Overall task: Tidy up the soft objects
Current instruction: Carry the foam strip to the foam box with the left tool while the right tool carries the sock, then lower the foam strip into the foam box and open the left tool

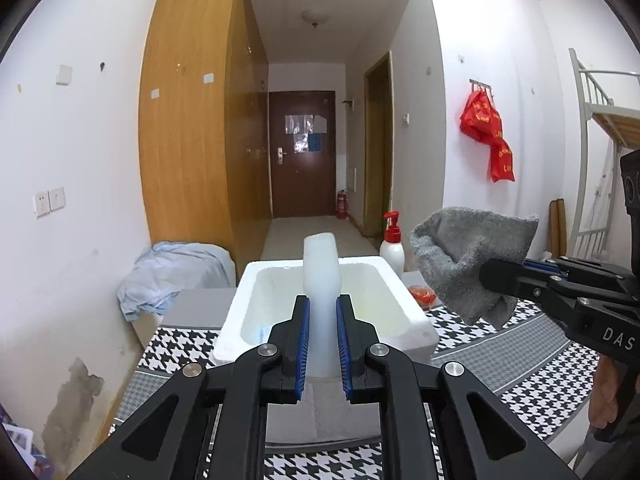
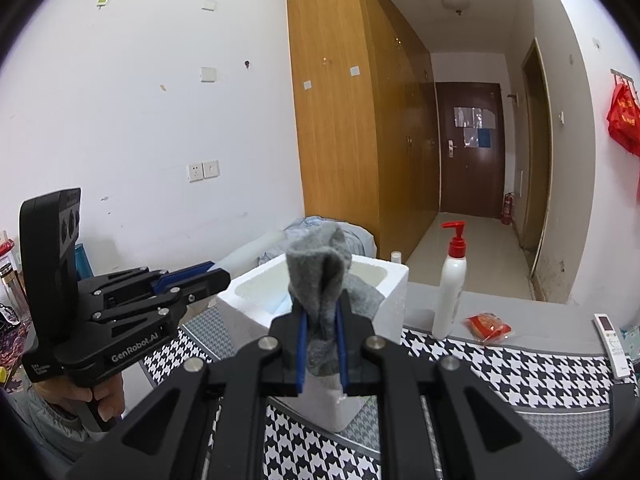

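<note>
Your left gripper is clamped on a white foam strip, the blue pads squeezing it from both sides. The strip sticks up out of the jaws and sits in front of and above the white foam box, so it's held in the air rather than lying in the box.

Your right gripper is clenched on a grey towel. The cloth bunches up above the pads and some of it droops down the right side. From the left wrist view the same towel hangs off the tips of the right gripper, up beside the box's right edge and not touching it.

The box stands on a houndstooth cloth. Just right of it there's a white pump bottle with a red top, and a bit further right a small red packet and a remote. Behind the box on the left lies a crumpled pale-blue sheet.
</note>
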`<state>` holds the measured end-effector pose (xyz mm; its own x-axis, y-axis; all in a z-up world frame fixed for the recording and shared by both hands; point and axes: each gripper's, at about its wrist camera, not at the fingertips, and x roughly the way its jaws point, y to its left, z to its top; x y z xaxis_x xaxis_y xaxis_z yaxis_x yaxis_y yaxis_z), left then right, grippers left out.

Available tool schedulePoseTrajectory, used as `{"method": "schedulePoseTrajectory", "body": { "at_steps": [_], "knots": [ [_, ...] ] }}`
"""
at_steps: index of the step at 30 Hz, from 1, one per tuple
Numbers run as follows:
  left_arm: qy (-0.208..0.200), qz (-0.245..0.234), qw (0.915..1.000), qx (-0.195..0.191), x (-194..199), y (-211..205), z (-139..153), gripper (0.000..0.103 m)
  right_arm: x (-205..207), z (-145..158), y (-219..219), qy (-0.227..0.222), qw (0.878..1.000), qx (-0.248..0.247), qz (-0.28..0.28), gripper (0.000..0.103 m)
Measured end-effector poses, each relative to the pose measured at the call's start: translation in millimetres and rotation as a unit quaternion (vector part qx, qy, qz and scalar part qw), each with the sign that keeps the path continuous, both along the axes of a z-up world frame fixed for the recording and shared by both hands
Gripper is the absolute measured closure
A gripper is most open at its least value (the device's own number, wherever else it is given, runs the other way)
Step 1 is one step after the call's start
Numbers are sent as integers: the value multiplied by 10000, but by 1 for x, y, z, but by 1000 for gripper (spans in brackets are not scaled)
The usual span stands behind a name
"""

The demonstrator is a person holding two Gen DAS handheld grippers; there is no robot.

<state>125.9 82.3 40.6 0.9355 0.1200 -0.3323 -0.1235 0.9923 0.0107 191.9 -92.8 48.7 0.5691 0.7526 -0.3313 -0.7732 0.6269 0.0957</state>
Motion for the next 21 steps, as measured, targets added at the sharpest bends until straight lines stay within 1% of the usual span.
{"method": "schedulePoseTrajectory", "body": {
  "at_steps": [8,15,21],
  "knots": [
    [85,-32,10000,-32,22,8,-2,88,8,2,7,17,10000,-38,-11,87],
    [211,-65,9997,-66,40,14,-8,88,13,3,7,12,9999,-63,-128,87],
    [356,-130,9992,-106,58,18,-13,86,18,1,7,39,9997,-101,-230,87]
  ]
}}
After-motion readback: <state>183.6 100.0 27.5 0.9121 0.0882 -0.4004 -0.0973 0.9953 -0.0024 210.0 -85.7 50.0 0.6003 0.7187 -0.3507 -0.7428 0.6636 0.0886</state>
